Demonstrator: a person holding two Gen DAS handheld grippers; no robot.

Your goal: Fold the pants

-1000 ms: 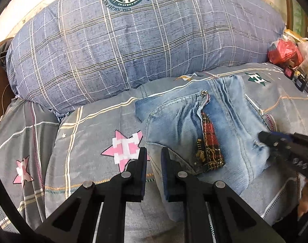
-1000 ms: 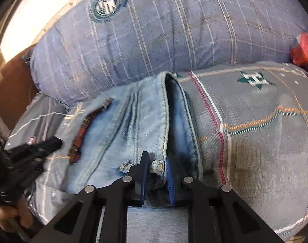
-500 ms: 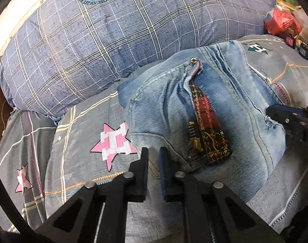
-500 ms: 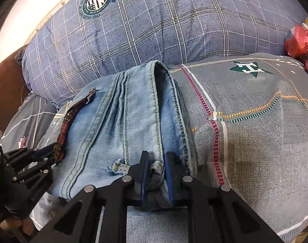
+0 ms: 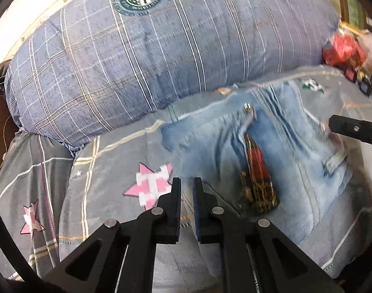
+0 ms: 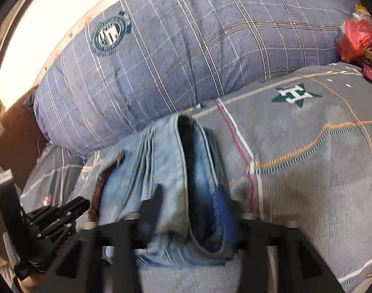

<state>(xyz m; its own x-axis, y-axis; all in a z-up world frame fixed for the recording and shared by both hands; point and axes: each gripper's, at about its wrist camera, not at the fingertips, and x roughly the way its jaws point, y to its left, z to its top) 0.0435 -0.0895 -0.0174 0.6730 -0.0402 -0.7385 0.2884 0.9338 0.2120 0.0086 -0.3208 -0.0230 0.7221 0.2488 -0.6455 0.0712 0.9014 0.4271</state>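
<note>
- The folded light-blue denim pants [image 5: 278, 151] lie as a thick bundle on the grey bedspread with coloured stripes and star patches [image 5: 117, 161], at about four o'clock in the left wrist view and at six to seven o'clock in the right wrist view [image 6: 161, 185]
- A dark red plaid lining strip [image 5: 258, 178] shows on top of the bundle, running from twelve toward six o'clock, with a metal button [image 5: 247, 107] at its far end
- The right black two-finger gripper [image 6: 193, 207] has its jaws opening, spread to either side of the bundle's near folded edge; the denim lies between the fingers, which are blurred, and the pads do not look pressed on it
- That same gripper shows at three o'clock in the left wrist view [image 5: 354, 131], at the bundle's right edge
- The left black two-finger gripper [image 5: 187, 195] has its jaws pressed nearly together with only a narrow slit between them and nothing pinched; its tips stand over the bundle's left near corner, beside a pink and white star patch [image 5: 151, 185]
- In the right wrist view it appears at eight o'clock [image 6: 71, 207], beside the bundle
- A large blue-grey plaid pillow with a round green crest [image 5: 161, 48] lies past the pants at twelve o'clock, resting on the bedspread
- Red plastic bags and small packets [image 5: 344, 51] are heaped at two o'clock, blurred
</note>
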